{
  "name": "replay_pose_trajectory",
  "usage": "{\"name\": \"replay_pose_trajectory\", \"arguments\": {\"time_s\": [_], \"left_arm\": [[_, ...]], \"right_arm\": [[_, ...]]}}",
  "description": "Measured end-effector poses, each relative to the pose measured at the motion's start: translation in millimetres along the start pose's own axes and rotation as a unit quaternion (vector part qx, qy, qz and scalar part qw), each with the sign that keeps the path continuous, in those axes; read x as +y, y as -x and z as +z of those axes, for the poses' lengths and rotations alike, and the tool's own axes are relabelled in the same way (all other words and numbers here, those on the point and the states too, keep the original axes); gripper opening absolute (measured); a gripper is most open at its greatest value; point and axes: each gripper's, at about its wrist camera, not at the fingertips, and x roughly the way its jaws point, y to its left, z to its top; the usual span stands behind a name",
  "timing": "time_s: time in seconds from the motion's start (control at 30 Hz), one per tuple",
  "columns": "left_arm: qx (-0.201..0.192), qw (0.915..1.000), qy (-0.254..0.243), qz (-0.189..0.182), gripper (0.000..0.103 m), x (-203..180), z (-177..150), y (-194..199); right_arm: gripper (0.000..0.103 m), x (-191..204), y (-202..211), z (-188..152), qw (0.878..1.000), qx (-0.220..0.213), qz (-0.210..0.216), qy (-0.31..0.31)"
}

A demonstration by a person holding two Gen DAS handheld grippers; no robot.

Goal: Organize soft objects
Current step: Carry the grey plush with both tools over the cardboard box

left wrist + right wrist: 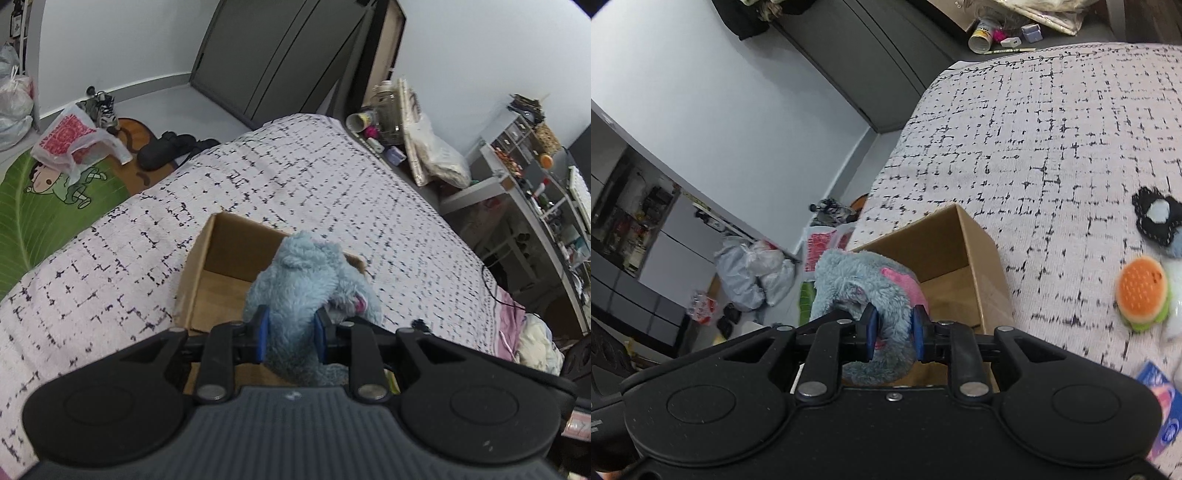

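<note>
While both grippers, left gripper [291, 332] and right gripper [892, 332], pinch the blue plush toy [310, 280], lower it centrally into the cardboard box [207, 266] before opening the jaws.

Plastic bag [70, 138] — on green rug [33, 206].

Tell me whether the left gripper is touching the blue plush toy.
Touching. The left wrist view shows the left gripper with both blue pads pressed into the blue plush toy, squeezing its fur above the cardboard box.
</note>
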Motion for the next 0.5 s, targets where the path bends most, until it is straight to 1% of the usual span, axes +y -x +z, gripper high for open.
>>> {"name": "replay_pose_trajectory", "arguments": {"time_s": [0.1, 0.17, 0.23, 0.3, 0.4, 0.43, 0.47, 0.5], "left_arm": [[0.006, 0.9999, 0.006, 0.012, 0.023, 6, 7, -14], [0.010, 0.9996, 0.011, 0.025, 0.023, 11, 10, -20], [0.013, 0.9994, 0.014, 0.030, 0.023, 15, 12, -25], [0.023, 0.9987, 0.012, 0.044, 0.023, 19, 12, -31], [0.038, 0.9974, 0.010, 0.061, 0.025, 20, 10, -38], [0.038, 0.9975, 0.012, 0.059, 0.026, 20, 9, -38], [0.038, 0.9978, 0.015, 0.053, 0.027, 20, 9, -36], [0.036, 0.9979, 0.019, 0.050, 0.031, 19, 9, -34]], "right_arm": [[0.023, 3, -13, 5, 1.000, 0.007, -0.018, 0.006], [0.027, 5, -19, 6, 1.000, 0.009, -0.025, 0.010], [0.039, 6, -23, 7, 0.999, 0.013, -0.038, 0.015], [0.046, 7, -24, 7, 0.998, 0.013, -0.053, 0.021], [0.047, 7, -20, 8, 0.999, 0.011, -0.046, 0.024], [0.049, 7, -18, 7, 0.999, 0.011, -0.043, 0.024], [0.051, 7, -15, 7, 0.999, 0.011, -0.042, 0.026], [0.058, 7, -12, 6, 0.999, 0.009, -0.041, 0.029]]}}
